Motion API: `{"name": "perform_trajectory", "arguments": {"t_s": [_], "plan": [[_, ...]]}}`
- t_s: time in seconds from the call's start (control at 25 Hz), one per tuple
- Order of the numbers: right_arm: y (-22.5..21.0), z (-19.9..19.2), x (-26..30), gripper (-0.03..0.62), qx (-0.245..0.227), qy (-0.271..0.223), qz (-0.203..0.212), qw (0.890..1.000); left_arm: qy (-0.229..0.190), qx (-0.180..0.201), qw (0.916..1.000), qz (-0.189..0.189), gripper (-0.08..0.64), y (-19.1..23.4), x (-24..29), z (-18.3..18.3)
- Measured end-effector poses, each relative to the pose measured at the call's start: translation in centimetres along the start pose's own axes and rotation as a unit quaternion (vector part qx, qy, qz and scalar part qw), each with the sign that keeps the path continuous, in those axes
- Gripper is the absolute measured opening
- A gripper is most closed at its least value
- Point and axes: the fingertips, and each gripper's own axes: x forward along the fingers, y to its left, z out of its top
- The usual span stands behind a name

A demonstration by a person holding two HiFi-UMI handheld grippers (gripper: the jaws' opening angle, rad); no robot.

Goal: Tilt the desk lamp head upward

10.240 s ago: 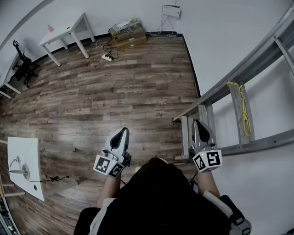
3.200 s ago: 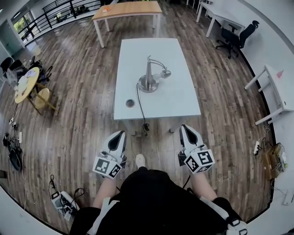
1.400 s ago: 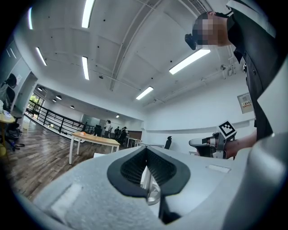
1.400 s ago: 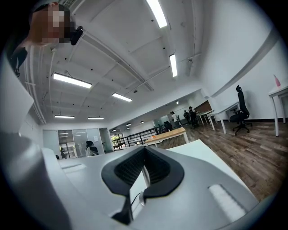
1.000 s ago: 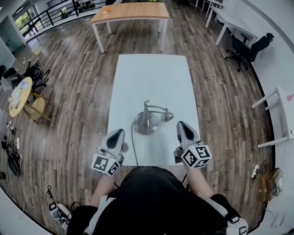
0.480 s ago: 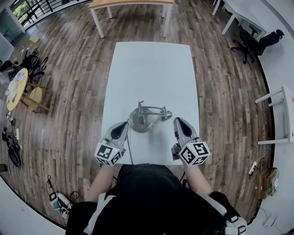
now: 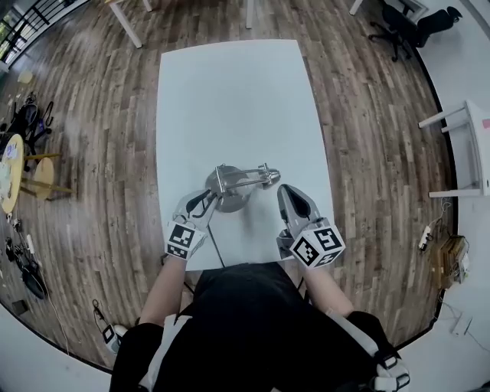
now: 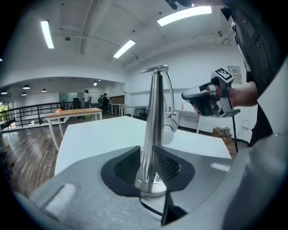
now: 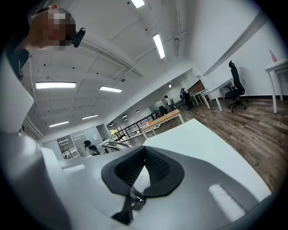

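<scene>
A silver desk lamp (image 7: 230, 182) stands near the front edge of the white table (image 7: 230, 92), its head (image 7: 269, 177) pointing right. My left gripper (image 7: 207, 201) is at the lamp's base. In the left gripper view its jaws (image 8: 146, 152) are opening and the upright post (image 8: 154, 112) stands in the gap between them. The bulb head (image 8: 168, 133) hangs behind the post. My right gripper (image 7: 284, 191) is shut and empty, just in front of the lamp head. In its own view the right gripper (image 9: 144, 155) points over the tabletop, with the lamp arm (image 9: 112, 144) to its left.
A black cord (image 7: 217, 251) runs from the lamp base to the near table edge. Wooden floor surrounds the table. An office chair (image 7: 413, 21) stands at the far right, a white desk (image 7: 468, 145) at the right, and a small round table (image 7: 11, 172) at the left.
Both grippers have moved forward over the table to the lamp. The left one has reached the post and its jaws have parted. The right one stays shut.
</scene>
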Motion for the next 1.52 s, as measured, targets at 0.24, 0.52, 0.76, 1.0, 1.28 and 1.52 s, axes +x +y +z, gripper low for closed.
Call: {"name": "perform_trajectory", "arguments": {"t_s": [0.24, 0.52, 0.76, 1.0, 1.28, 1.52], "plan": [[0.3, 0.4, -1.0, 0.005, 0.004, -0.014, -0.014, 1.000, 0.050, 0.032, 0.9967, -0.057, 0.197, -1.0, 2.8, -2.9], [0.6, 0.6, -1.4, 0.005, 0.018, -0.023, -0.021, 0.999, 0.095, 0.065, 0.9884, -0.099, 0.198, -1.8, 4.4, -5.3], [2.2, 0.2, -0.5, 0.097, 0.028, -0.009, 0.007, 1.000, 0.096, 0.064, 0.9867, -0.115, 0.198, -2.0, 4.5, -5.9], [3.0, -1.5, 1.3, 0.168, 0.341, -0.017, 0.094, 0.935, 0.094, 0.063, 0.9858, -0.124, 0.189, -2.1, 4.7, -6.1], [1.9, -3.6, 2.8, 0.224, 0.505, -0.035, 0.070, 0.860, 0.095, 0.063, 0.9850, -0.130, 0.190, -2.3, 4.7, -6.1], [-0.2, -4.0, 4.4, 0.244, 0.593, -0.080, 0.052, 0.799, 0.096, 0.062, 0.9853, -0.127, 0.190, -2.2, 5.0, -6.1]]}}
